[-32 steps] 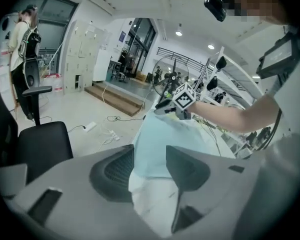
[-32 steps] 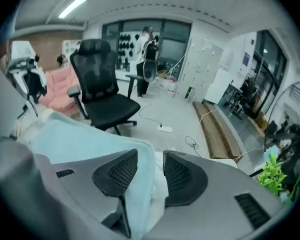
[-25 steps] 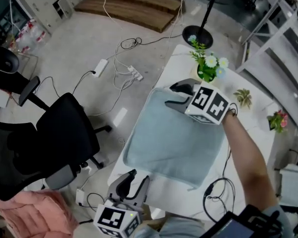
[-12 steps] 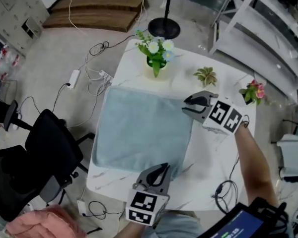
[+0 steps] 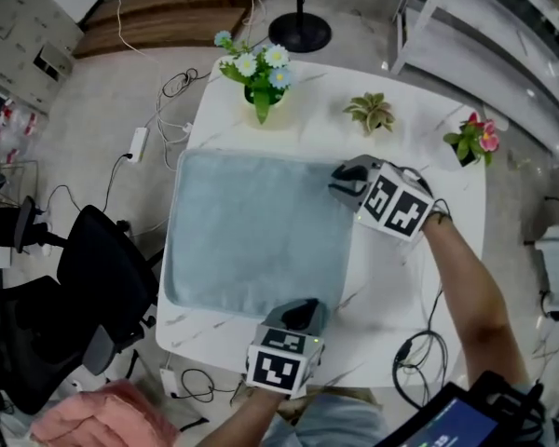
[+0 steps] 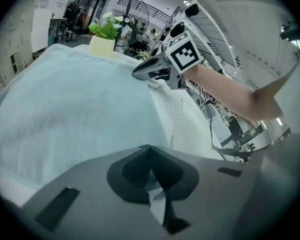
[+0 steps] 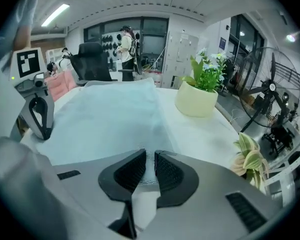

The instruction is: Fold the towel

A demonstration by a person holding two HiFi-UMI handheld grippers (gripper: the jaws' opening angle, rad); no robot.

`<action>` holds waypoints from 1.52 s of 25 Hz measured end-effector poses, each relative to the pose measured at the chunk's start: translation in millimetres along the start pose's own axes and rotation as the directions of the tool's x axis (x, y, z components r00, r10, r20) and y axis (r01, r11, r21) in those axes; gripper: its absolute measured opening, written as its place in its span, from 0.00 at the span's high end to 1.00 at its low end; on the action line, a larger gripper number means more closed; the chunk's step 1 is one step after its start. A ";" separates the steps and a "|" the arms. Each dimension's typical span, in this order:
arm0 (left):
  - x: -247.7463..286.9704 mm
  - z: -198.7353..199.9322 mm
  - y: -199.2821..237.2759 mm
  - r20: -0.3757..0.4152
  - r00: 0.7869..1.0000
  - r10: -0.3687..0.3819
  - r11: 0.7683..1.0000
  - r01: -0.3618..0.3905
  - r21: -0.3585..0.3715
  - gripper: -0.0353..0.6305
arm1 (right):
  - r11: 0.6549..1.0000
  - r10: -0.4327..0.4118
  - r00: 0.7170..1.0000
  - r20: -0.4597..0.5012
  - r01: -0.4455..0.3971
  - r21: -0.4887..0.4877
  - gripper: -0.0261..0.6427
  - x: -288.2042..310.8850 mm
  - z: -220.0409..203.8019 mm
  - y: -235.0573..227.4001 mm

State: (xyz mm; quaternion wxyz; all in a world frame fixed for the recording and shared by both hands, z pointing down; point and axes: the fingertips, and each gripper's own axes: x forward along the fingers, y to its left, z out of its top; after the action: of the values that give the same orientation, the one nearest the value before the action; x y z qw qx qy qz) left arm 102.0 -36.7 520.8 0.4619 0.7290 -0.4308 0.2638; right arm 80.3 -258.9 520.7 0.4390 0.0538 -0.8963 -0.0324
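— Where is the towel to be found?

— The pale blue towel (image 5: 252, 231) is spread flat and unfolded on the white marbled table (image 5: 419, 277). Most of the table's width is covered by it, and a bare strip is left past the towel's right edge.

— How are the left tongs held?

— The left tongs (image 5: 303, 313) are set at the towel's near right corner. They are pressed together there, and a sliver of pale cloth is seen in the slit between them.

— And the right tongs?

— The right tongs (image 5: 345, 179) are placed at the towel's far right corner. Their ribbed pads have just been closing. Only a narrow gap is left, and the towel's hem is pinched in it.

— What else is seen round the towel?

— A pot of white flowers (image 5: 261, 74) is stood just beyond the towel's far edge. A small leafy plant (image 5: 371, 112) and a pink-flowered plant (image 5: 470, 141) are lined up beyond the far right corner. A black office chair (image 5: 84, 277) and loose cables (image 5: 172, 119) are seen on the floor past the towel's left edge.
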 end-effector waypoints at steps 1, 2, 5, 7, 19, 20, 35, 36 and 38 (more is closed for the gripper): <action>2.6 -4.1 -8.1 -0.010 1.000 -0.011 1.000 0.011 0.004 0.94 | 1.000 -0.002 1.000 -0.013 0.002 -0.004 0.85 -3.2 -5.1 0.9; 5.6 -8.4 -17.2 -0.018 1.000 -0.023 1.000 0.023 0.008 0.94 | 1.000 -0.001 1.000 -0.025 0.001 -0.005 0.85 -7.2 -11.4 2.4; 16.1 -22.4 -50.3 -0.040 0.996 -0.076 0.997 0.076 0.003 0.94 | 1.000 0.012 0.999 -0.052 -0.012 0.006 0.85 -24.1 -35.1 10.1; 23.6 -31.2 -73.5 -0.051 0.992 -0.119 0.993 0.119 -0.013 0.94 | 0.999 0.024 0.997 -0.067 -0.022 0.023 0.85 -37.7 -52.2 15.5; 50.0 -56.9 -163.1 -0.145 0.938 -0.314 0.947 0.320 0.020 0.93 | 0.993 0.012 0.993 -0.117 0.001 0.115 0.85 -96.1 -126.4 26.1; 45.4 -57.2 -168.5 -0.159 0.925 -0.345 0.935 0.353 0.020 0.93 | 0.992 0.012 0.994 -0.110 0.002 0.125 0.84 -97.3 -125.7 26.7; -69.7 -26.2 -181.0 -0.091 0.804 -0.588 0.794 0.595 0.123 0.79 | 0.912 -0.263 0.961 -0.088 0.277 0.304 0.67 -158.4 -113.3 21.0; -77.1 -20.7 -175.2 -0.073 0.808 -0.584 0.797 0.588 0.136 0.79 | 0.888 -0.282 0.958 -0.058 0.284 0.362 0.67 -168.0 -109.6 18.9; -91.6 -10.2 -160.3 -0.033 0.822 -0.569 0.809 0.566 0.160 0.79 | 0.841 -0.327 0.945 -0.008 0.295 0.453 0.67 -188.4 -99.0 20.2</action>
State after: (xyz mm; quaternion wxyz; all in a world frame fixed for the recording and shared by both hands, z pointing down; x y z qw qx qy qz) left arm 197.0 40.1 382.0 0.4548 0.8617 -0.1745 0.1424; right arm 271.9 -216.5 435.9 0.3722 0.2971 -0.8733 0.1025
